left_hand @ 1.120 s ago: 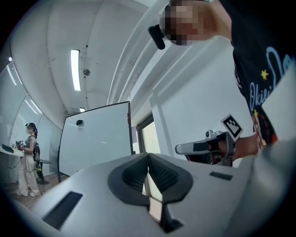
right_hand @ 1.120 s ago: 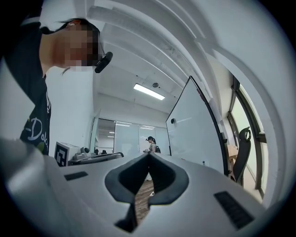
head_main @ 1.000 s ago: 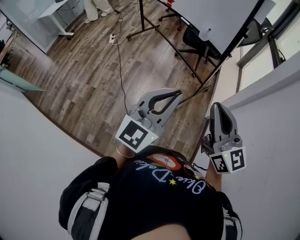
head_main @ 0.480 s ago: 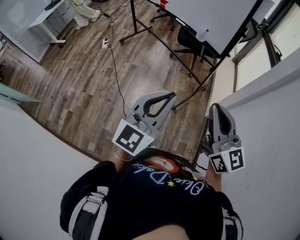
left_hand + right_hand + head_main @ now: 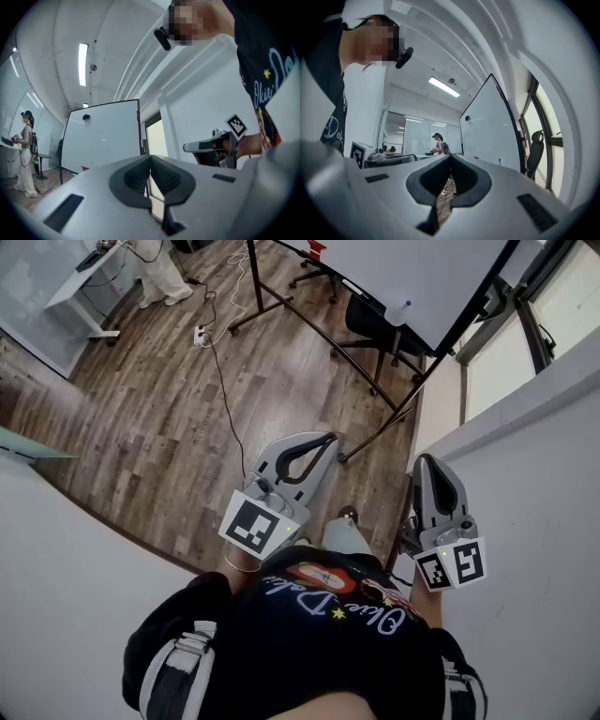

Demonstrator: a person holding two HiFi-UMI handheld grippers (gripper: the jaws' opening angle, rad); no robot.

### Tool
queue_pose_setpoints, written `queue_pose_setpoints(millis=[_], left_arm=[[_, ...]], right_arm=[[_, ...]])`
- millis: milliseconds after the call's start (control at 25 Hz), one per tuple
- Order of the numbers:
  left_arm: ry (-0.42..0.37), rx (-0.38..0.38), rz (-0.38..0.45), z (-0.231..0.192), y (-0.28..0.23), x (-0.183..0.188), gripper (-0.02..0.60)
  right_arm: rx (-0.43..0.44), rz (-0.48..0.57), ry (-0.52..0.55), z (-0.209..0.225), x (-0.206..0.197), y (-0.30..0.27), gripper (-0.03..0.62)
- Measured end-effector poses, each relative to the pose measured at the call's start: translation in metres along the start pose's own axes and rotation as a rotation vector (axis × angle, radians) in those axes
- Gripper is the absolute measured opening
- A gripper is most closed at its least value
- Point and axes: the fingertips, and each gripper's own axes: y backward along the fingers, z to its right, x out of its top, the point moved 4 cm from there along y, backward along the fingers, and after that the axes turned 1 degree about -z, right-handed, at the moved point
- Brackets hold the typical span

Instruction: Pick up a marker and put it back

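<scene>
Wood-plank floor (image 5: pixel 141 418), white walls (image 5: pixel 548 493) either side. Whiteboard (image 5: pixel 412 277) on black stand, black chair (image 5: pixel 367 317) beside it. Ceiling strip light (image 5: pixel 83 63) on.

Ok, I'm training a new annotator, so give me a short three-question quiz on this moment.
1. True or false: the left tool holds a marker.
2. What stands on the wooden floor ahead of both tools? A) a whiteboard B) a fridge C) a sofa
3. Fill in: the jaws of the right tool are ____, with nothing between them.
Key: 1 false, its jaws are together and empty. 2 A. 3 shut.
</scene>
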Motion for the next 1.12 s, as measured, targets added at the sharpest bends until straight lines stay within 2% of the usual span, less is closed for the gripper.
queue_pose_setpoints(millis=[160, 560, 1120], left_arm=[[0.008, 0.035, -0.013, -0.011, -0.001, -0.004, 0.003], [-0.044, 0.139, -0.052, -0.056, -0.031, -0.011, 0.003], [-0.056, 0.172, -0.045, -0.109, -0.110, -0.023, 0.003]], right_arm=[[0.013, -0.007, -0.006, 0.010, -0.005, -0.013, 0.000], [0.085, 0.032, -0.028, 0.056, -0.009, -0.077, 0.001], [0.114, 0.019, -0.027, 0.131, -0.011, -0.157, 0.000]])
